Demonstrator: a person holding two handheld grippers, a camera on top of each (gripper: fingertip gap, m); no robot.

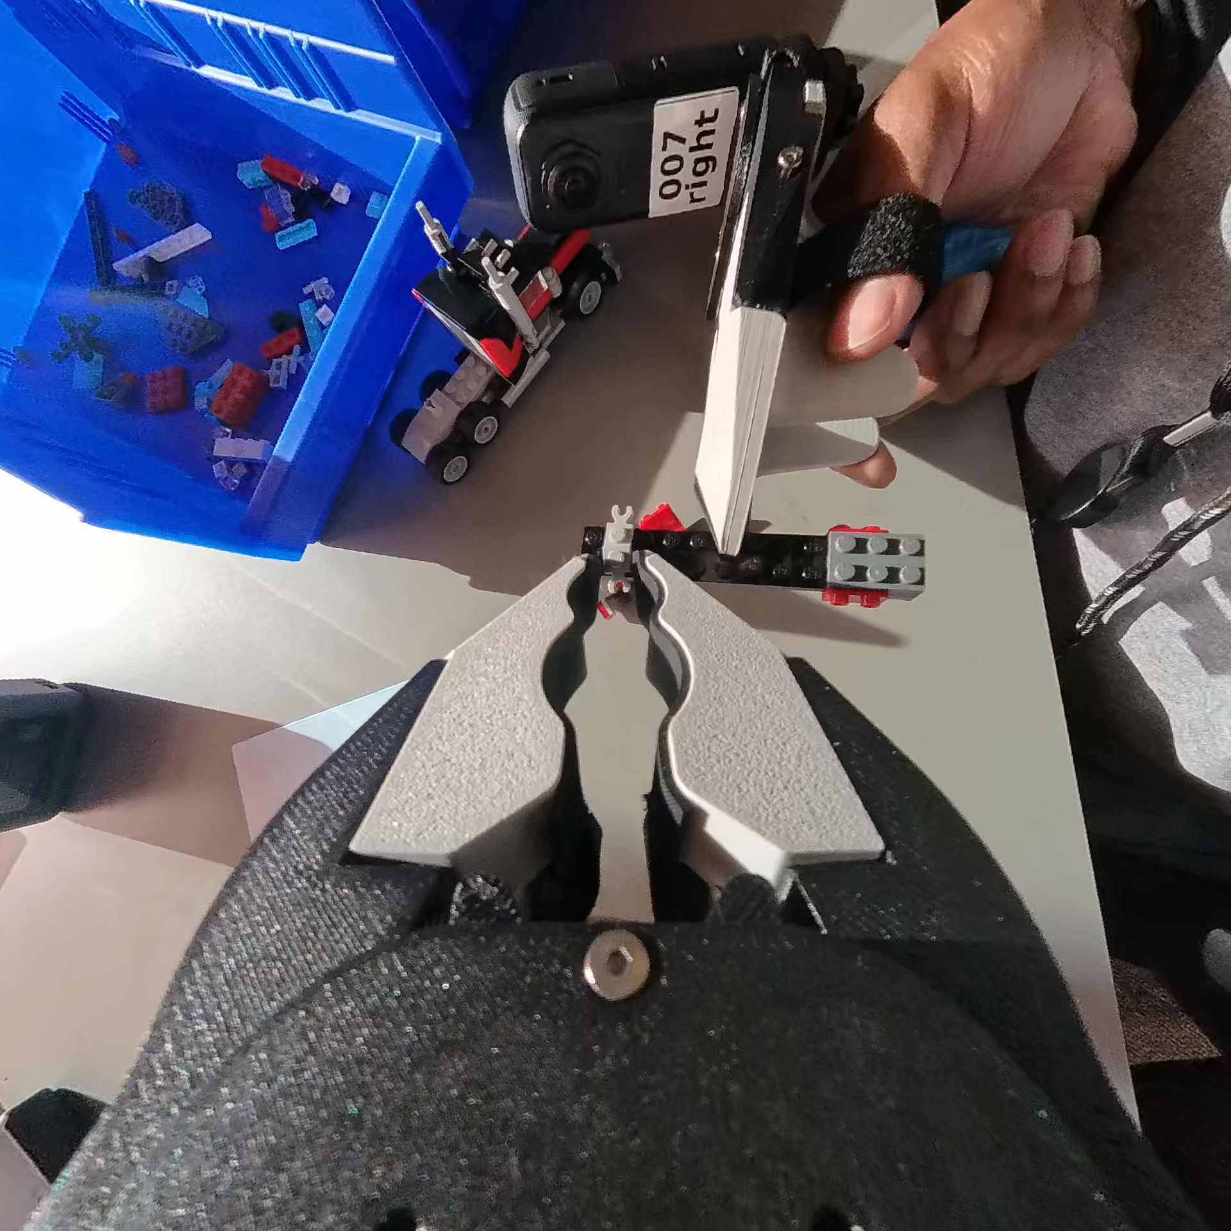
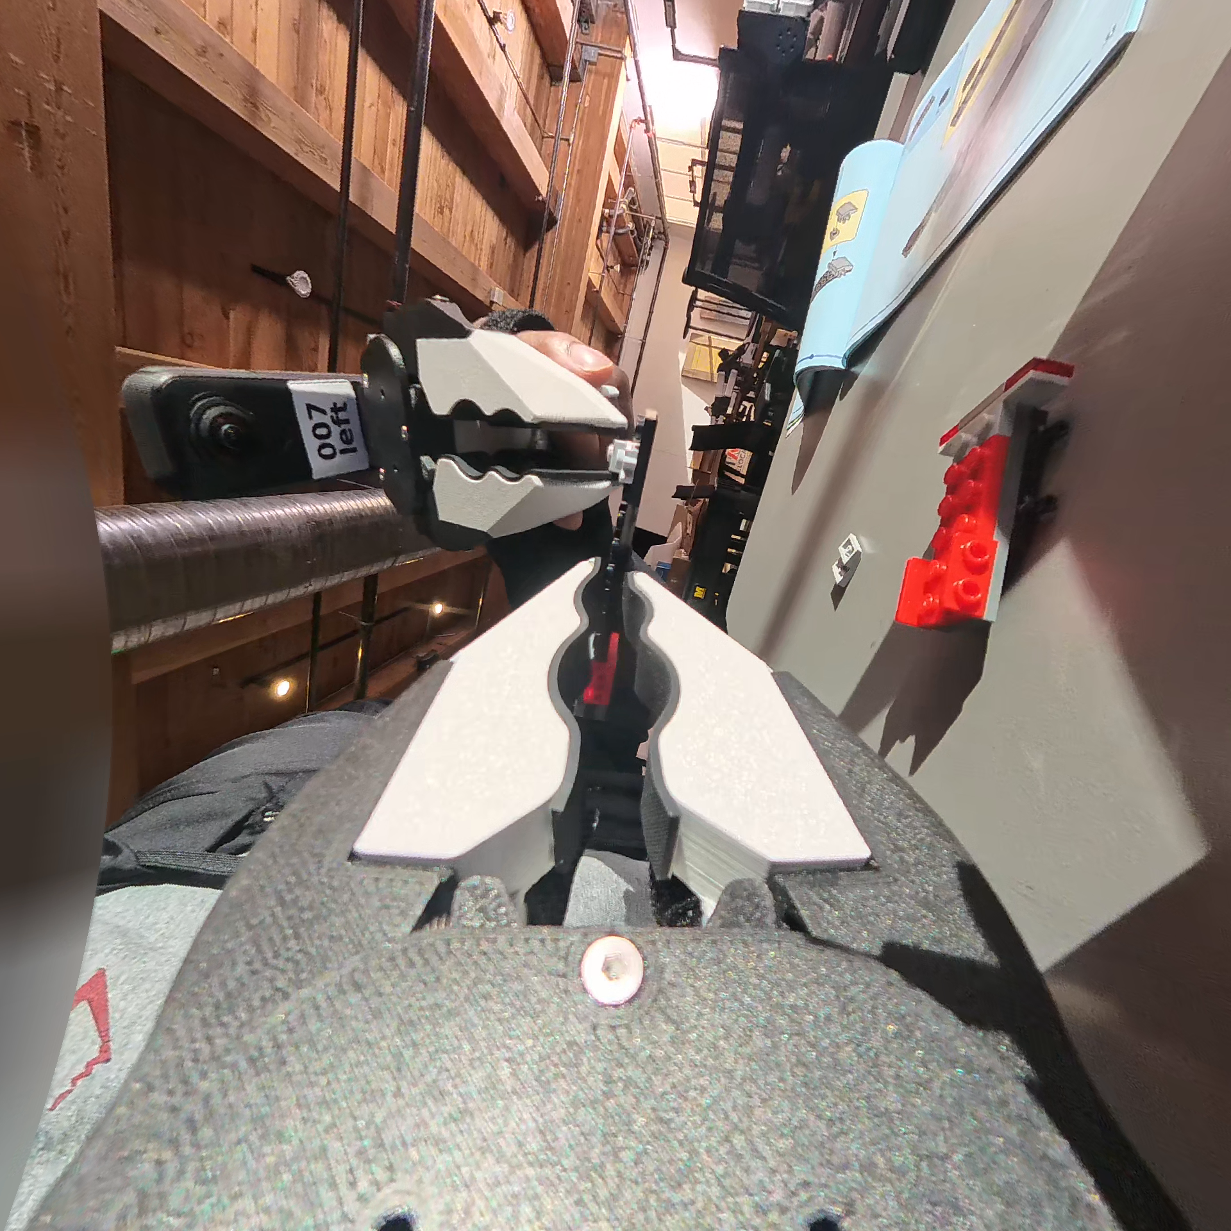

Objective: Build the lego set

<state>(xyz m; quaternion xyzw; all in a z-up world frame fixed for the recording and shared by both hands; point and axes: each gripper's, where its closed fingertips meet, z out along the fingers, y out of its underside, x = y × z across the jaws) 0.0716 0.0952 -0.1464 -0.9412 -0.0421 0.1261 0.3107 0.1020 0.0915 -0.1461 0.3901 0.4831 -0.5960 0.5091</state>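
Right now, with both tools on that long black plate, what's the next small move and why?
Probably press the small grey clip piece down firmly with the left tool. That tool is shut on it at the end of the long black plate, which the right tool grips mid-length and holds off the table. Whether the clip is fully seated cannot be told.

A blue bin (image 1: 373,280) of red, turquoise and grey bricks (image 1: 200,320) sits at ten o'clock from the black studded plate (image 1: 766,563), whose three-o'clock end carries a grey brick (image 1: 876,559) over red.
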